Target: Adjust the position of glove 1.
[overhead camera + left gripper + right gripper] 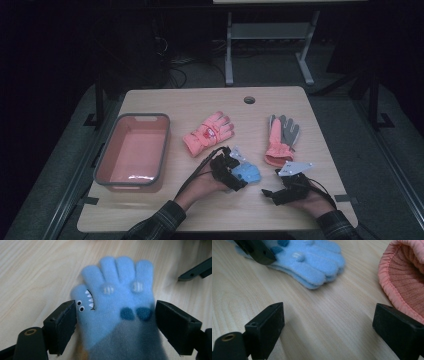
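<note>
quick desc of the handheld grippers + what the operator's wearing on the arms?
Both grippers are black, each with two blocky rectangular jaws. The left gripper trails a black cable, and the right gripper carries a grey three-cornered plate on top. A brass-coloured ring sits in the left jaw arm in each gripper view. Both forearms wear dark plaid sleeves.

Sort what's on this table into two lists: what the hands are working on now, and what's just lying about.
In hand:
- blue glove, lying flat between the open jaws of the left gripper

Lying about:
- pink mitten
- pink and grey glove
- pink tub
- right gripper, open over bare table
</note>
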Available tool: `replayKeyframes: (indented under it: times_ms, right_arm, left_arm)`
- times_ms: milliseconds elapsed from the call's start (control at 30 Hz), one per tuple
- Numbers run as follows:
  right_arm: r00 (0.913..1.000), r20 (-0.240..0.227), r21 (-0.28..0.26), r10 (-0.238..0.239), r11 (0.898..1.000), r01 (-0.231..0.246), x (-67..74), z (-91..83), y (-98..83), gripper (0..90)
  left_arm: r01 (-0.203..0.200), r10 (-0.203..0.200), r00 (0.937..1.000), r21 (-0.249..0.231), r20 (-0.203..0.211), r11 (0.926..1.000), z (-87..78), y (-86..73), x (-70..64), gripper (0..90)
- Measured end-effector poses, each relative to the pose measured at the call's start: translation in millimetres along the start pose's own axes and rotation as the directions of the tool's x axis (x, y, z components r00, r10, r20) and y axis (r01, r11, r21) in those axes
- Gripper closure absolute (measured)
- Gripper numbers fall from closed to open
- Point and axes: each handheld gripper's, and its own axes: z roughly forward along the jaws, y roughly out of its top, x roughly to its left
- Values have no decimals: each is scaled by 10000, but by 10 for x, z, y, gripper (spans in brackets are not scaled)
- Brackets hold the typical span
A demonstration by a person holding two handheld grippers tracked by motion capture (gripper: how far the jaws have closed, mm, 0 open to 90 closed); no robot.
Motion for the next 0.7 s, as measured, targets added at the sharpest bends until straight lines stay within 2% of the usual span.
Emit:
replayKeyframes:
  times_ms: [67,200,233,333,433,533,700]
  right_arm:
    - [10000,0,0,1,10000,-1,0,0,0,100]
    - [10000,-1,-1,-7,10000,7,0,0,0,100]
    - [10000,-3,-1,-3,10000,3,0,0,0,100]
    - [10000,-4,-2,-1,10000,1,0,0,0,100]
    - [10000,17,-1,2,10000,-2,0,1,0,100]
    - [10000,17,-4,12,10000,-12,1,1,0,100]
    - [10000,6,-10,27,10000,-27,2,1,0,100]
  left_arm:
    - [-230,230,9997,238,4,9995,14,-9,4,183]
    - [-138,140,9998,135,-136,9998,34,-19,-20,190]
    - [-320,325,9993,273,-170,9991,25,-19,-14,197]
    - [-441,449,9984,247,-346,9987,22,-28,-32,228]
    - [-591,603,9969,267,-498,9979,7,-33,-49,307]
    - [-575,585,9971,221,-495,9981,-5,-35,-46,365]
    - [-511,518,9975,150,-482,9986,-26,-41,-39,517]
